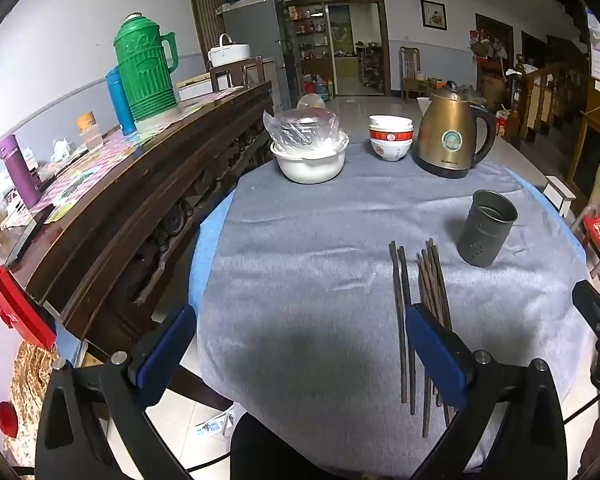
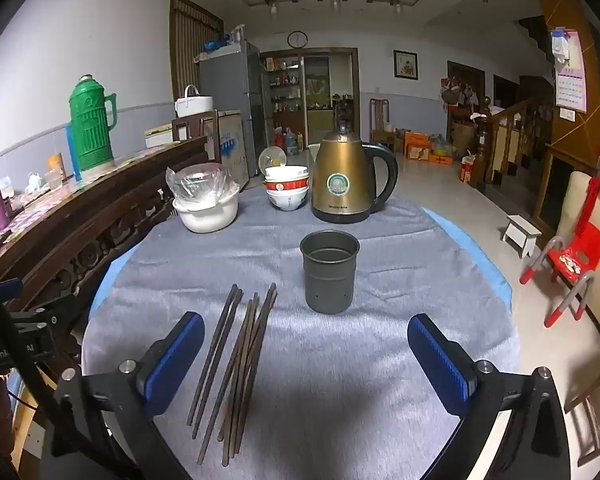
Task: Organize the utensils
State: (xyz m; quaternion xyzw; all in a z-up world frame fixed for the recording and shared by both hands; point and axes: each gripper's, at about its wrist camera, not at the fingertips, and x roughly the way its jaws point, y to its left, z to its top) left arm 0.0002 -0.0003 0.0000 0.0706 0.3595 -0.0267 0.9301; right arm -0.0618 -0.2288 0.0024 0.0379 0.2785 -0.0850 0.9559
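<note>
Setting: a round table under a grey fleecy cloth (image 2: pixel 340 360), with a dark carved wooden sideboard (image 1: pixel 132 208) along its left side.
Left gripper (image 1: pixel 300 344): blue-padded jaws were spread wide with nothing between them, poised over the near edge of the cloth; its right pad overlapped the chopstick bundle in the left wrist view, though contact could not be confirmed.
Right gripper (image 2: pixel 306 354): blue-padded jaws were likewise spread wide and empty, aimed between the chopsticks and the holder.
Task objects: a loose bundle of dark brown wooden chopsticks (image 2: pixel 236 368) lay flat on the cloth, pointing roughly near-to-far, with two sticks slightly apart on the left of the rest.
Receptacle: a dark grey cylindrical metal utensil holder (image 2: pixel 329 276) with small drain holes near its base stood upright just to the far right of the chopstick tips; its visible interior was empty.
Likely reason for layout: holder upright and mouth open beside the sticks, presumably so that they could be lifted and dropped in tip-first; no stick had yet been moved.
Other containers: a white plastic basin (image 1: pixel 310 160) held a bowl wrapped in a clear plastic bag; a stack of white ceramic bowls with a red band (image 1: pixel 391 138) stood nested, contents not visible; a bronze-coloured electric kettle (image 1: pixel 452 136) with lid closed stood at the far side.
Sideboard items: a green ribbed plastic thermos jug (image 1: pixel 146 68) and a purple cylindrical flask (image 1: pixel 18 170), both capped.
</note>
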